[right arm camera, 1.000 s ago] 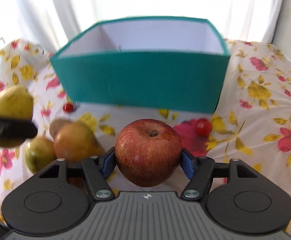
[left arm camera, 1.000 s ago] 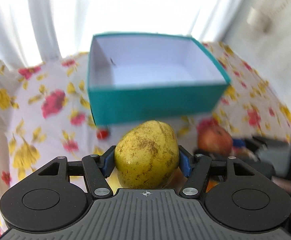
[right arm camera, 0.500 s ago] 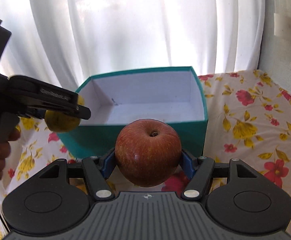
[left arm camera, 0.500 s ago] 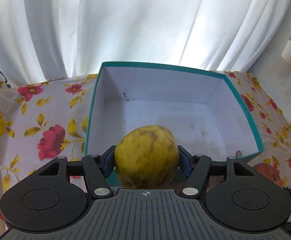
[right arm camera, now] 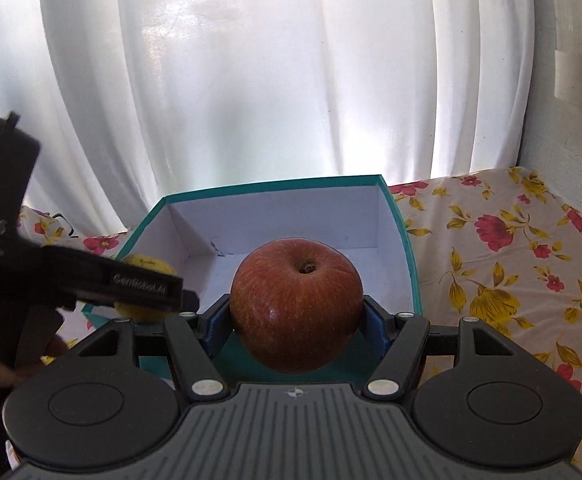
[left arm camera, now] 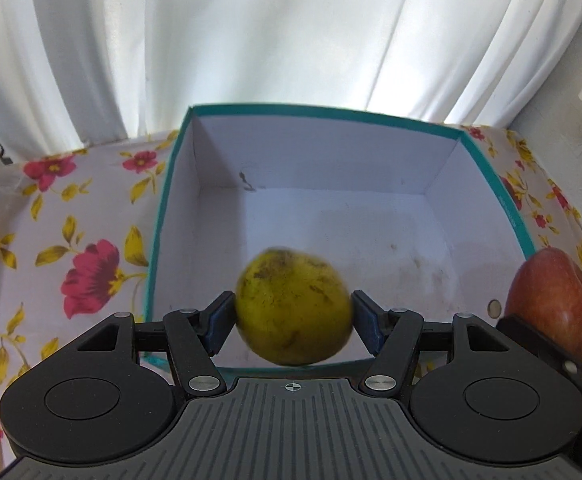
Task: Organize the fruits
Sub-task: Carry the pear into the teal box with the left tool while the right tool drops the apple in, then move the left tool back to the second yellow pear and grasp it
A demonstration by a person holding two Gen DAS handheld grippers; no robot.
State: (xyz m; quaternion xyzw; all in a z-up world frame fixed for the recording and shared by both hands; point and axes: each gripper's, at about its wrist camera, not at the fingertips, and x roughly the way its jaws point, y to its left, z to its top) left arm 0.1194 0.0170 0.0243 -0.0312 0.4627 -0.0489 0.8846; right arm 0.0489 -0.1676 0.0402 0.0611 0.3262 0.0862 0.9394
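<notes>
My left gripper (left arm camera: 293, 322) is over the near edge of the teal box (left arm camera: 171, 184), whose white inside is bare. The yellow speckled pear (left arm camera: 293, 306) sits blurred between its pads, which look slightly parted from it. My right gripper (right arm camera: 295, 318) is shut on a red apple (right arm camera: 295, 304) and holds it just before the box (right arm camera: 409, 264). The apple also shows in the left wrist view (left arm camera: 551, 300), at the box's right corner. The left gripper (right arm camera: 153, 298) and pear (right arm camera: 147, 266) show at the left of the right wrist view.
The box stands on a white cloth with red and yellow flowers (left arm camera: 87, 280), which also spreads to the right of the box (right arm camera: 511, 272). White curtains (right arm camera: 271, 80) hang close behind the box. A white wall (right arm camera: 571, 60) is at the right.
Both grippers rose from the table and came forward to the box. The pear now looks blurred and a little lower between the left pads, which have widened.
</notes>
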